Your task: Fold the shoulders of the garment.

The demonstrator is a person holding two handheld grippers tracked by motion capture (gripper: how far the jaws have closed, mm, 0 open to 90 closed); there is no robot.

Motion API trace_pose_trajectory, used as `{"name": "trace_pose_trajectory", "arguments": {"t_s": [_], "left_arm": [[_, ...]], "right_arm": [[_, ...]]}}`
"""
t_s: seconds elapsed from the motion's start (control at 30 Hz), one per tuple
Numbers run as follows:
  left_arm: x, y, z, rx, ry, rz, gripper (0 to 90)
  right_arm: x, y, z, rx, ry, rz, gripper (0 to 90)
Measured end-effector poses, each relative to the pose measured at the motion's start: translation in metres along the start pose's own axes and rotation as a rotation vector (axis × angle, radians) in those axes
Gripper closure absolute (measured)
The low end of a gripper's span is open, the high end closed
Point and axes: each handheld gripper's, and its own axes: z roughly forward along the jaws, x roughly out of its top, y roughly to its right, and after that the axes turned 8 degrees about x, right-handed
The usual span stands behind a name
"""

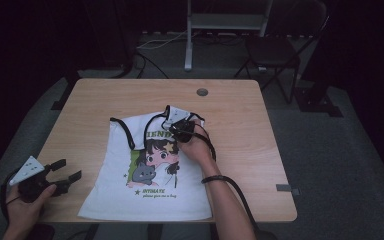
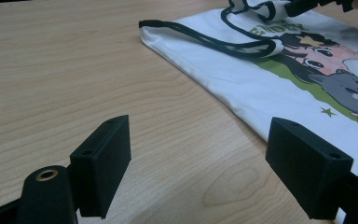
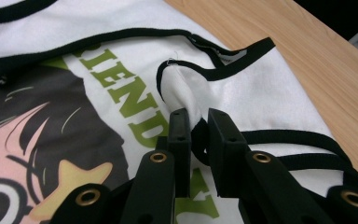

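A white sleeveless shirt (image 1: pixel 150 175) with black trim and a cartoon print lies flat on the wooden table (image 1: pixel 230 100). My right gripper (image 1: pixel 180 131) is over its upper right, shut on a pinched fold of white fabric near the black-edged strap (image 3: pixel 191 100). The shirt print (image 3: pixel 74 135) fills the left of the right gripper view. My left gripper (image 1: pixel 66 172) rests at the table's near left corner, open, with nothing between its jaws. In the left gripper view, bare wood lies between its fingers (image 2: pixel 105 168) and the shirt (image 2: pixel 242 79) is ahead to the right.
A round grommet (image 1: pixel 202 92) sits at the table's far middle. A folding chair (image 1: pixel 275 50) and a metal stand (image 1: pixel 188 35) are beyond the far edge. Bare wood surrounds the shirt on the left, right and far sides.
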Motion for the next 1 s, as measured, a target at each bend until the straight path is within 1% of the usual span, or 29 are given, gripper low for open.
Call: {"name": "trace_pose_trajectory", "arguments": {"t_s": [0.3, 0.47, 0.87, 1.0], "left_arm": [[0.0, 0.0, 0.0, 0.0, 0.001, 0.001, 21.6], [0.0, 0.0, 0.0, 0.001, 0.001, 0.001, 21.6], [0.0, 0.0, 0.0, 0.0, 0.002, 0.005, 21.6], [0.0, 0.0, 0.0, 0.0, 0.002, 0.005, 21.6]], "right_arm": [[-0.004, -0.006, -0.001, 0.002, 0.0, -0.009, 79.9], [-0.003, -0.008, -0.004, 0.004, 0.009, -0.015, 79.9], [-0.002, -0.014, -0.006, 0.016, 0.012, -0.032, 79.8], [-0.003, -0.016, -0.006, 0.018, 0.009, -0.029, 79.8]]}}
